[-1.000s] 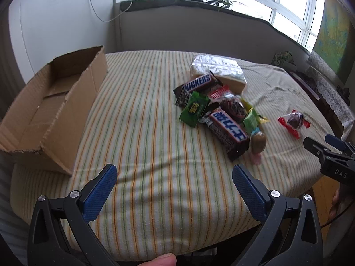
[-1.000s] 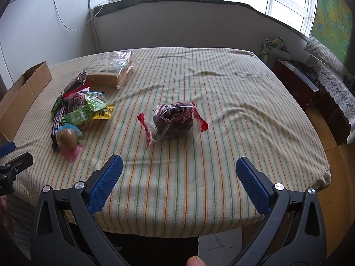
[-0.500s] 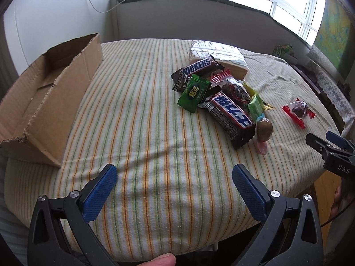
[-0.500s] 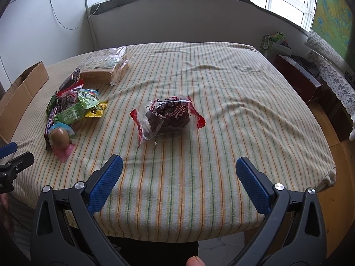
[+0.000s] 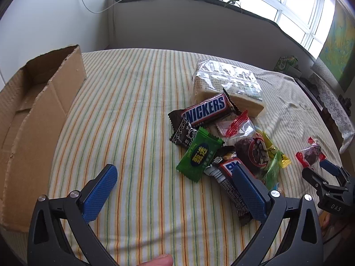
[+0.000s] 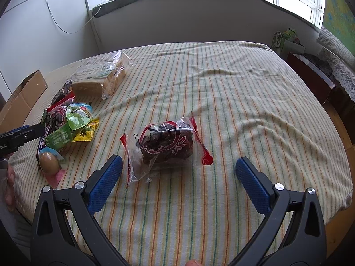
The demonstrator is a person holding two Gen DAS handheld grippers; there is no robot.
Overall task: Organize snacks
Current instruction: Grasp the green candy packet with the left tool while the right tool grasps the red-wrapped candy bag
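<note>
Left gripper (image 5: pixel 175 190): jaws spread wide, holding nothing, poised above the striped cloth (image 5: pixel 133 119) covering the worktop, its right blue pad overlapping the near end of a dark bar with a blue and white label (image 5: pixel 230 184). Right gripper (image 6: pixel 178 180): jaws likewise wide apart and empty, flanking the near side of a clear red-edged packet of dark snack (image 6: pixel 166 146), not touching it. In the left wrist view the snack pile sits right of centre: a green sachet (image 5: pixel 199 155) just beyond the pad, a Snickers bar (image 5: pixel 206 109) farther off leaning on a wrapped block of pale wafers (image 5: pixel 226 86), a round dark sweet in clear wrap (image 5: pixel 253 148) and yellow-green wrappers (image 5: pixel 276 157) to the right. A brown egg-shaped sweet (image 6: pixel 48 161) lies at the near left of the pile in the right wrist view. An open cardboard box (image 5: pixel 33 119) stands at the left edge, well apart from the pile; its contents cannot be told.
</note>
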